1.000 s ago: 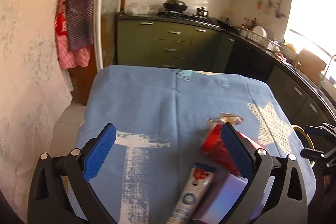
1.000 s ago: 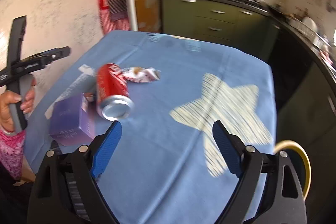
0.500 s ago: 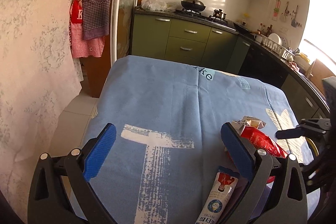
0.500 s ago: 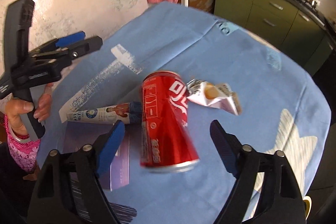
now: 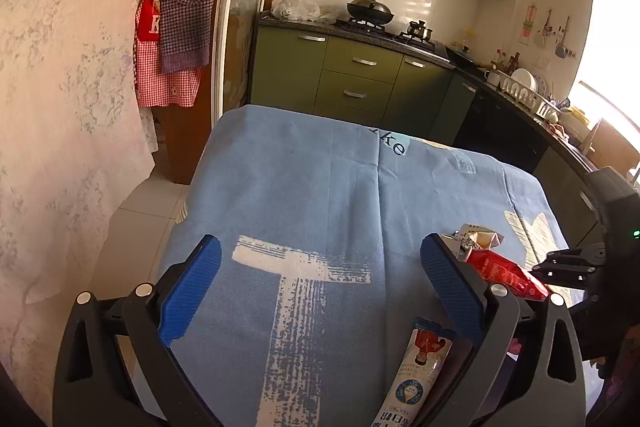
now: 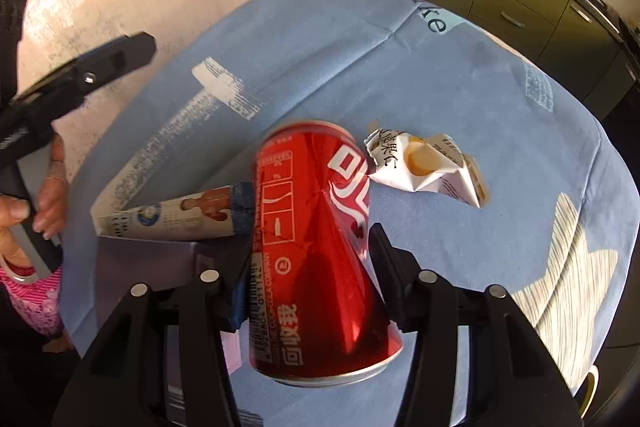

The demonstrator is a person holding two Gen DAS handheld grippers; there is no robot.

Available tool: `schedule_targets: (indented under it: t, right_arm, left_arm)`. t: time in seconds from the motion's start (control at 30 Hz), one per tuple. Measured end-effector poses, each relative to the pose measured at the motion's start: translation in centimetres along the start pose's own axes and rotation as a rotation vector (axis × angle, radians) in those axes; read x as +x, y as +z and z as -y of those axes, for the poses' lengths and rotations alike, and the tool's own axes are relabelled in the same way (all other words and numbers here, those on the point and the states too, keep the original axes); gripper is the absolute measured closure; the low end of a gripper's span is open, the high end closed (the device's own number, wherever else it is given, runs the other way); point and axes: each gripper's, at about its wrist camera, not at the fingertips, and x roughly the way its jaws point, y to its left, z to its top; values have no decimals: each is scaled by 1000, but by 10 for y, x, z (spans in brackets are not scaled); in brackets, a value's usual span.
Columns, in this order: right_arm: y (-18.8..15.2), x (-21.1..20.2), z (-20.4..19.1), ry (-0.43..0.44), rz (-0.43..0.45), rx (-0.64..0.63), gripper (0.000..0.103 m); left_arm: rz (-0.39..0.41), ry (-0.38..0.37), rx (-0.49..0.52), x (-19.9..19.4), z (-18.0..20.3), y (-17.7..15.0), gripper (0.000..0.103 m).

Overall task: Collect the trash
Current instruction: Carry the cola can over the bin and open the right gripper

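Blue tablecloth [image 5: 328, 187] with pale printed shapes covers the table; green kitchen cabinets [image 5: 356, 79] behind it.

Left gripper [image 5: 320, 291] hangs over the near edge, jaws spread wide, nothing between them.

Right gripper [image 6: 308, 267] points steeply down at the red can [image 6: 316, 247]. Jaws have just been closing; the can lies on its side between them, dented in the middle, a finger against each flank. It looks gripped.

Purple box [image 6: 148, 263] sits just left of the can, a long printed packet [image 6: 168, 217] across its far edge, touching the can.

Crumpled white wrapper [image 6: 424, 167] lies at the can's far end.
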Motion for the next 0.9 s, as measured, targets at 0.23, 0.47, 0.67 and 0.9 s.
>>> schedule_targets:
  t: [0.23, 0.47, 0.67, 0.9]
  right_arm:
    - [-24, -42, 9, 9, 99, 56, 54]
    - [-65, -96, 23, -22, 203, 135, 54]
    - [-114, -154, 84, -157, 286, 315, 54]
    - [-203, -177, 197, -411, 219, 656, 54]
  left_arm:
    - [-1, 11, 14, 1, 3, -2, 5]
    - [13, 16, 30, 0, 8, -3, 5]
    - [18, 10, 52, -1, 14, -4, 5]
    - [22, 7, 64, -1, 18, -4, 5]
